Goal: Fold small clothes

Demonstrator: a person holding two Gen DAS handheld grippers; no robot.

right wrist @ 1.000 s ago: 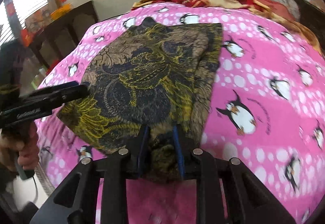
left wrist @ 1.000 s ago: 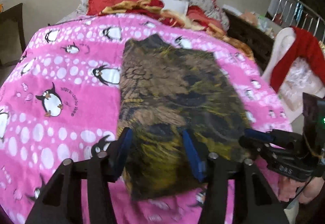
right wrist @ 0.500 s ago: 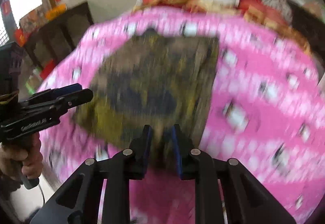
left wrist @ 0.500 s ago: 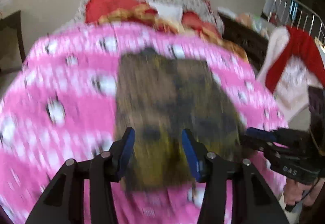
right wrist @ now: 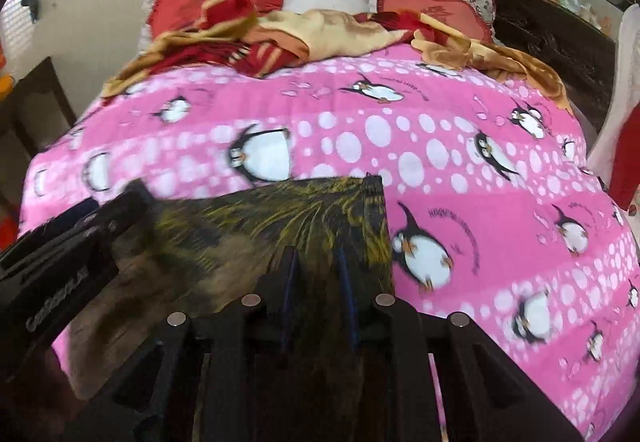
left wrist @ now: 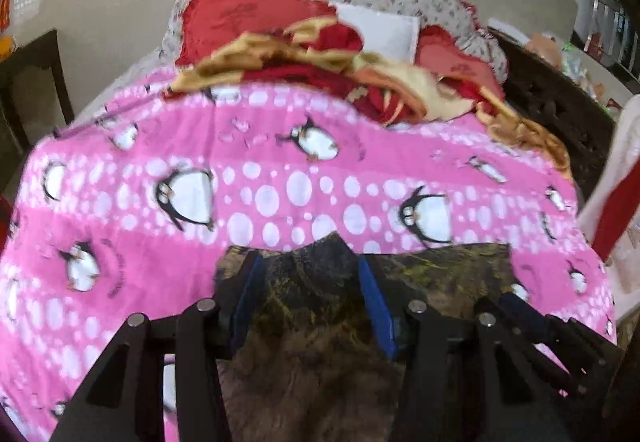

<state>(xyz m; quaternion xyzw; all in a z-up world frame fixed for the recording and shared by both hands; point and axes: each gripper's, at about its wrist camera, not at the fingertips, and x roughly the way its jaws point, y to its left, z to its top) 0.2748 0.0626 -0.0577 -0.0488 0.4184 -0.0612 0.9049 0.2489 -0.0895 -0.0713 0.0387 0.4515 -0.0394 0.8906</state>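
Dark patterned cloth on the pink penguin blanket, both grippers at its near edge.

The left gripper (left wrist: pixel 308 282) hangs over the cloth (left wrist: pixel 436 274) with its blue fingers spread apart — nothing pinched between them. The right gripper (right wrist: pixel 318 274) has its fingers close together with the cloth (right wrist: pixel 260 226) between them, clamped on it — red pillows (right wrist: pixel 192 1) lie beyond the blanket (right wrist: pixel 460 161).

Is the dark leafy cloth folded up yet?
Cannot tell. The dark cloth lies fairly flat on the pink penguin blanket, but the grippers and blur hide any layers.
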